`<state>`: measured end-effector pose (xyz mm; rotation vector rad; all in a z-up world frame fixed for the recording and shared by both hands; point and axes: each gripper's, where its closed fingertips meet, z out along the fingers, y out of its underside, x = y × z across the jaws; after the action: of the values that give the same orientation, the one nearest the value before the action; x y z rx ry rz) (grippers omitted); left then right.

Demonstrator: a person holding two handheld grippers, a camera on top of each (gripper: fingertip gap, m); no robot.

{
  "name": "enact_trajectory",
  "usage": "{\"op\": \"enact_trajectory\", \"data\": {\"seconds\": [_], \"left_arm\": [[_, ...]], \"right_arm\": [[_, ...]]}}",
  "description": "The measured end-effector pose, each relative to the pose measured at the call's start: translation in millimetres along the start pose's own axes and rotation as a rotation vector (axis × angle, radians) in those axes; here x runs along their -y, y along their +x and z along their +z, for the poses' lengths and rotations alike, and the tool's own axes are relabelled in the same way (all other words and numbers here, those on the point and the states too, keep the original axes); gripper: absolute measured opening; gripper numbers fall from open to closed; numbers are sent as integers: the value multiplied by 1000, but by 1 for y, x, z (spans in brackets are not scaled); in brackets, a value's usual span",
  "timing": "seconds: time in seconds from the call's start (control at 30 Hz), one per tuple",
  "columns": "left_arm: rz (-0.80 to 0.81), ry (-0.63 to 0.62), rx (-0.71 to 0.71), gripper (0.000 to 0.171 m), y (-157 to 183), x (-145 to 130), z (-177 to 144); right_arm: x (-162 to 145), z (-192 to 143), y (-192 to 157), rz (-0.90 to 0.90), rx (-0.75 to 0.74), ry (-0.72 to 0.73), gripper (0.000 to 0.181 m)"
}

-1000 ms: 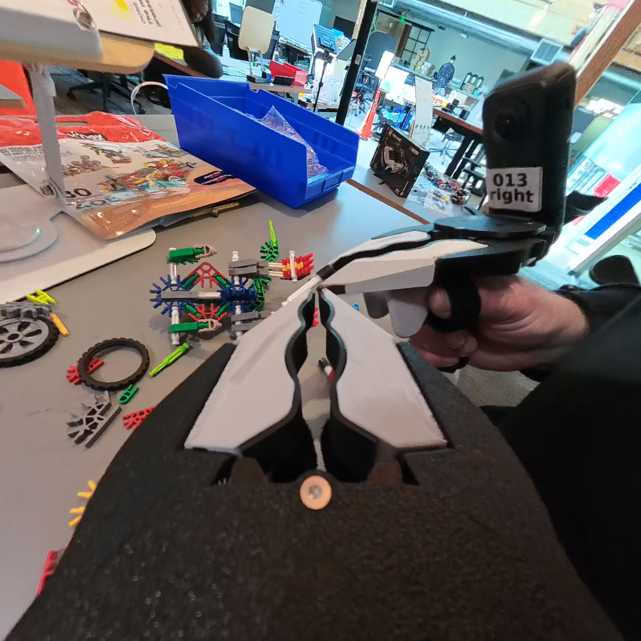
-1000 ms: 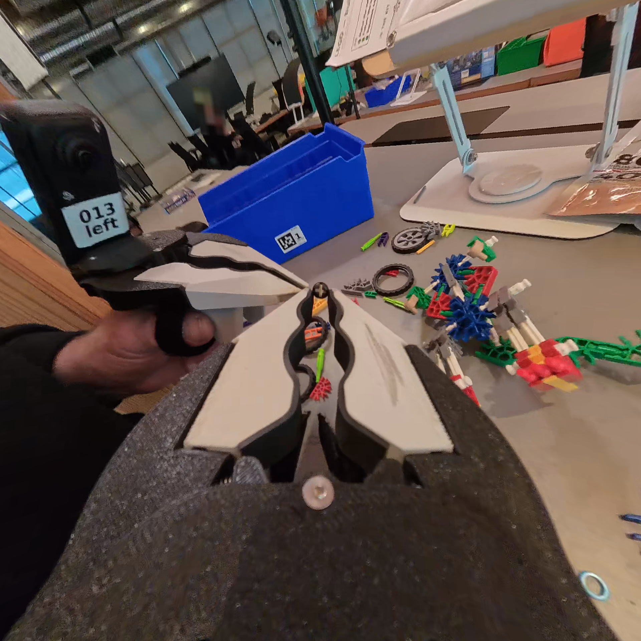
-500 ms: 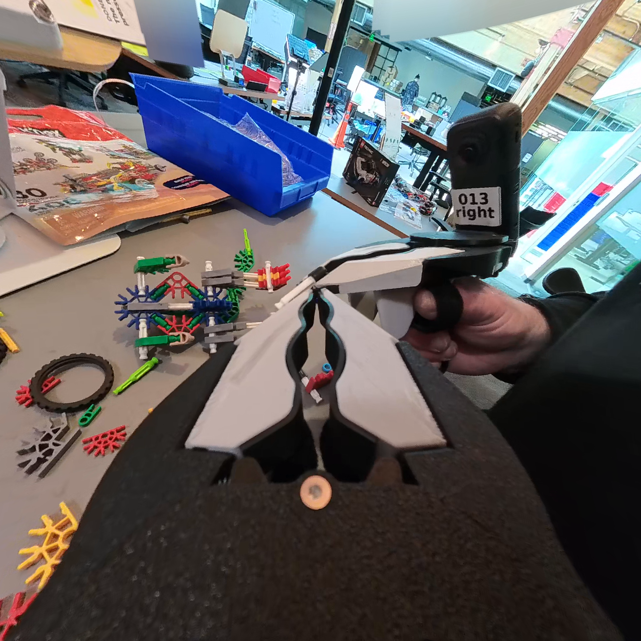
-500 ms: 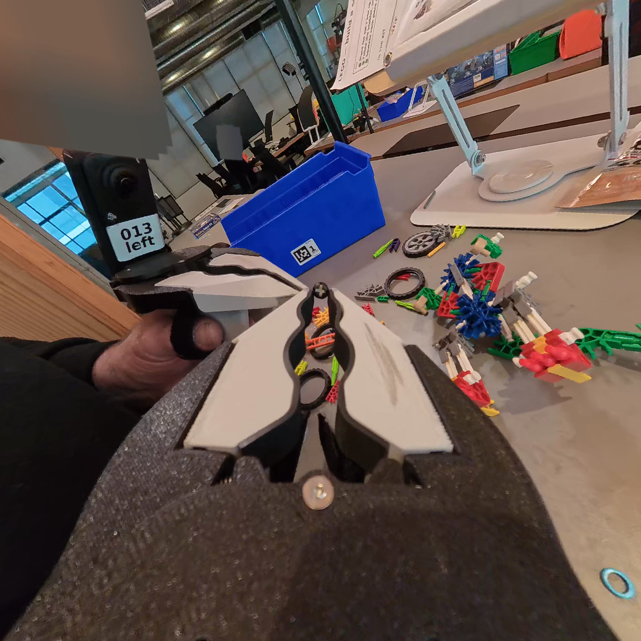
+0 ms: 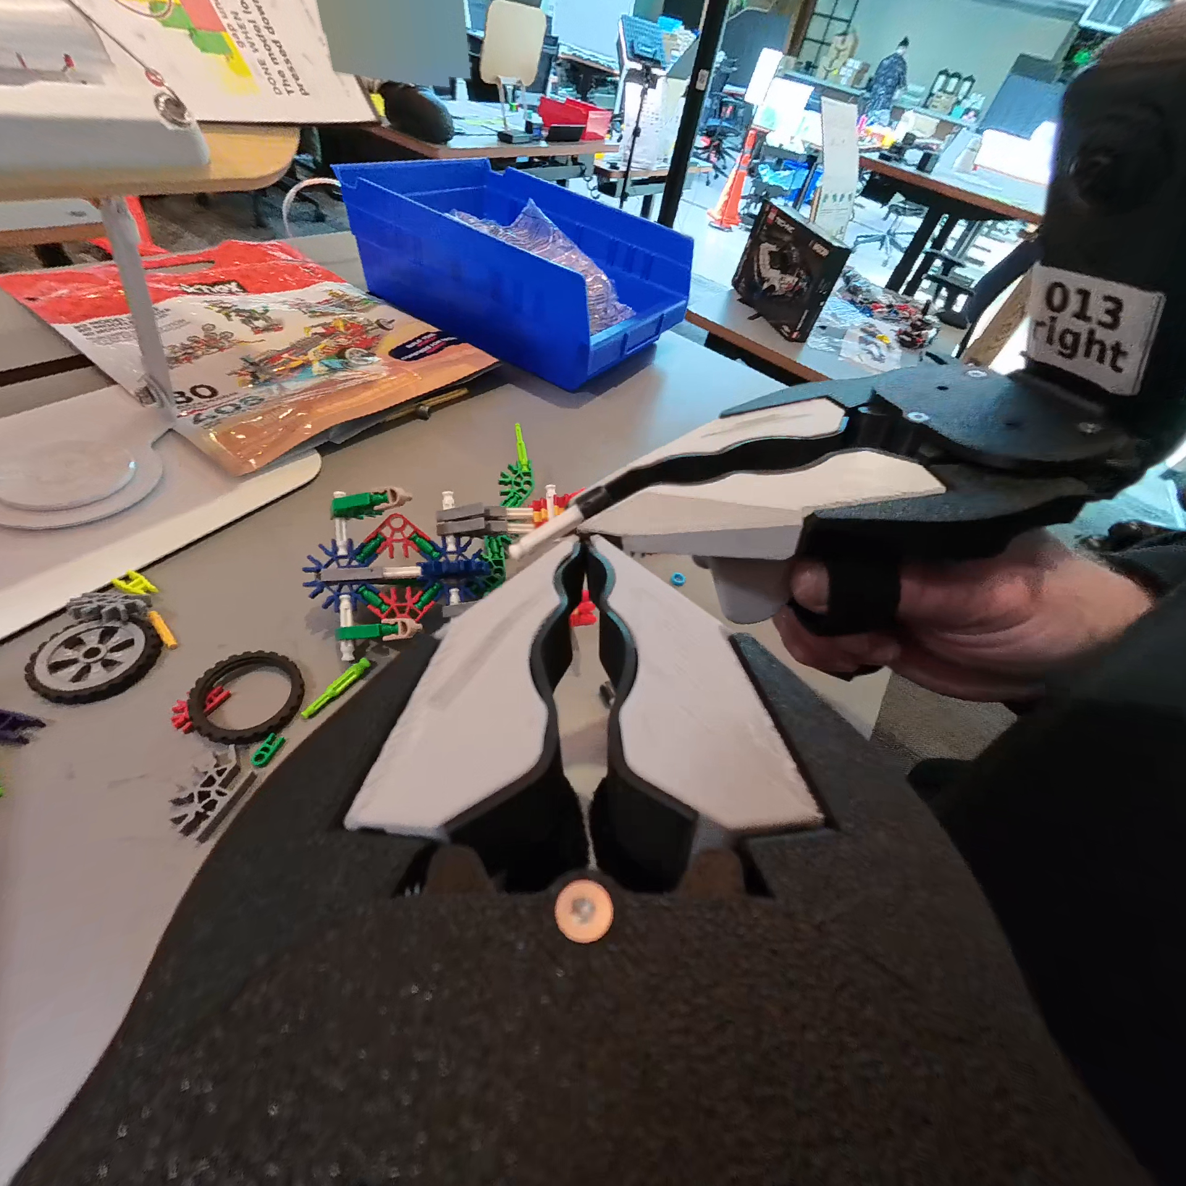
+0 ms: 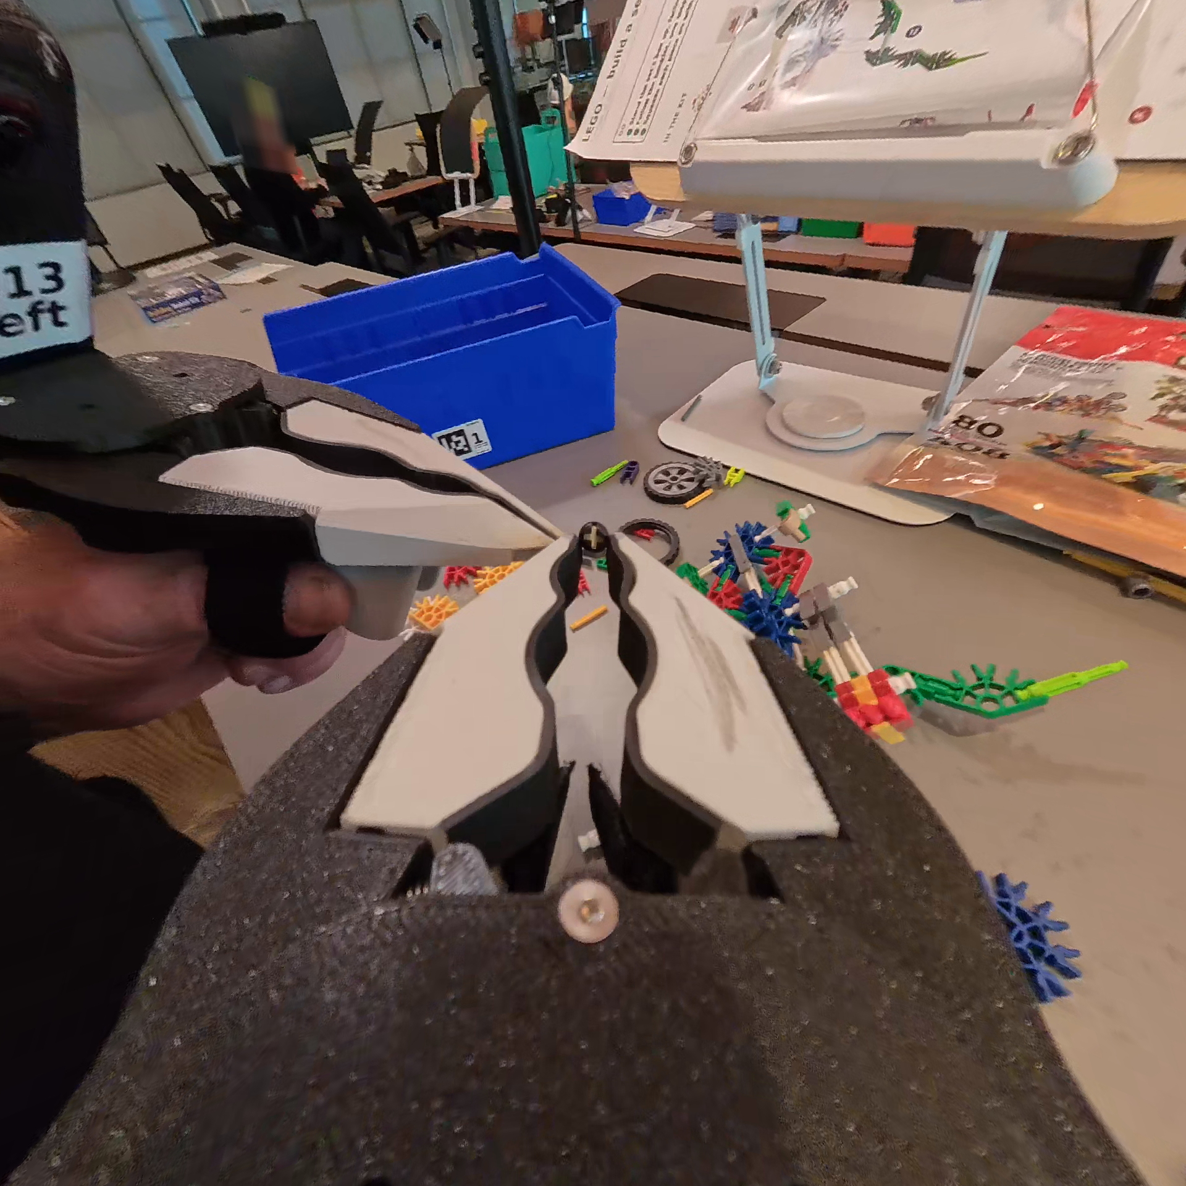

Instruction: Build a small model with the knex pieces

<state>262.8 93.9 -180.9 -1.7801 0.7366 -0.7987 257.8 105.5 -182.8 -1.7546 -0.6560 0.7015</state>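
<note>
My left gripper (image 5: 583, 549) is shut, and I see nothing between its tips. It is held above the grey table (image 5: 192, 898). My right gripper (image 6: 593, 542) is shut on a thin white rod (image 5: 545, 529) with a black piece at the grip. The rod pokes out past its tips. The two grippers meet tip to tip: the right gripper (image 5: 593, 507) comes in from the right in the left wrist view, and the left gripper (image 6: 552, 538) from the left in the right wrist view. A colourful rod-and-connector model (image 5: 411, 565) lies on the table just beyond them and also shows in the right wrist view (image 6: 789, 597).
A blue bin (image 5: 513, 282) stands at the back. A white stand (image 6: 802, 423) holds an instruction sheet, and a printed kit bag (image 5: 257, 359) lies beside it. A grey wheel (image 5: 90, 654), a black tyre ring (image 5: 247, 696) and several small loose pieces lie about the table. Left and right tips are no more than a few centimetres apart. The grey wheel (image 5: 90, 654) is about 25 cm from both grippers' fingertips.
Both grippers have stayed shut and tip to tip. The hands have shifted a little over the table, and the right gripper's body now stands nearer the left camera.
</note>
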Motion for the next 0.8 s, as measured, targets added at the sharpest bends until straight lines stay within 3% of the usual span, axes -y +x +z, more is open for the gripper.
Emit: {"op": "enact_trajectory", "data": {"seconds": [0.3, 0.8], "left_arm": [[3, 8, 86, 0, -12, 6, -3], [76, -10, 113, 0, -17, 8, -12]], "right_arm": [[8, 12, 1, 11, -26, 22, 7], [10, 23, -6, 171, 47, 35, 7]]}}
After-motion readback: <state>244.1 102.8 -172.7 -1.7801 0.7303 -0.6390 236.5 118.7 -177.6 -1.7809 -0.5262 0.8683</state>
